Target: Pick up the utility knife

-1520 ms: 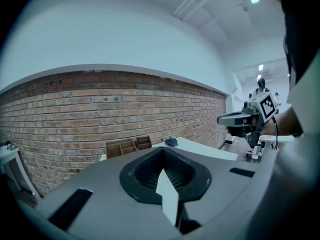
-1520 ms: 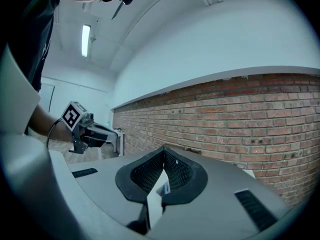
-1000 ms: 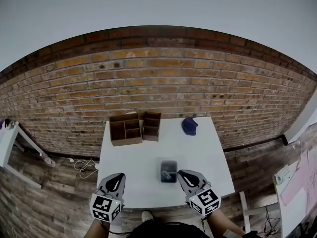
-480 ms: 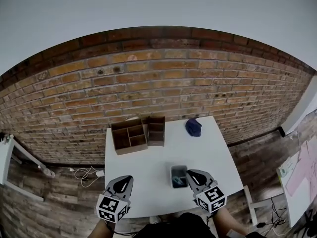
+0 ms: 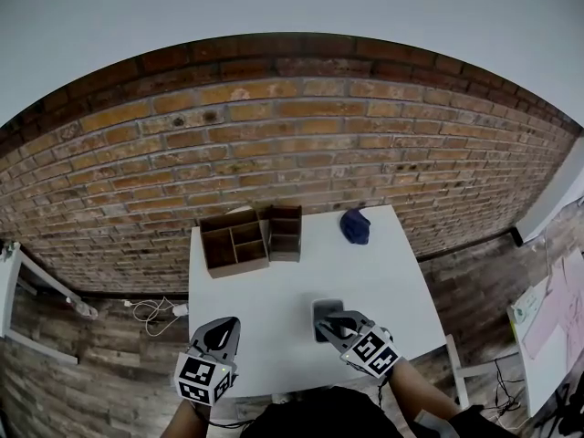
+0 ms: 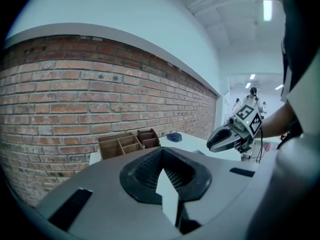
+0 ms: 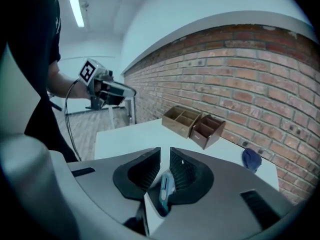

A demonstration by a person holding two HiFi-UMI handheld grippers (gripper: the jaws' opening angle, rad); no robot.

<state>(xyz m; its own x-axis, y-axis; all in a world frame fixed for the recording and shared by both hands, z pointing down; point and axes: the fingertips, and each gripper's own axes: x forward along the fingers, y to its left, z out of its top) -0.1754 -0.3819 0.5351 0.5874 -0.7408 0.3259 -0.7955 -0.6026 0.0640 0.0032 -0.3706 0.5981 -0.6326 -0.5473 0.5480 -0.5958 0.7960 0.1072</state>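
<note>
Two grippers are noted at the near edge of the bench (image 5: 274, 286). The right gripper (image 5: 336, 324) is lowered over a dark tray (image 5: 321, 307), its jaws drawn in on the blue knife (image 7: 164, 188), which is held on edge, apparently ready for lifting. The left gripper (image 5: 219, 328) is kept aside, jaws together and empty. The knife is hidden in the head view, and the firmness of the grip cannot be judged.

The left gripper (image 6: 162, 153) holds its jaws pressed together, nothing between them. Beyond their tips stands a wooden organizer (image 6: 122, 145). The right gripper (image 6: 215, 140) hangs off to their right.
</note>
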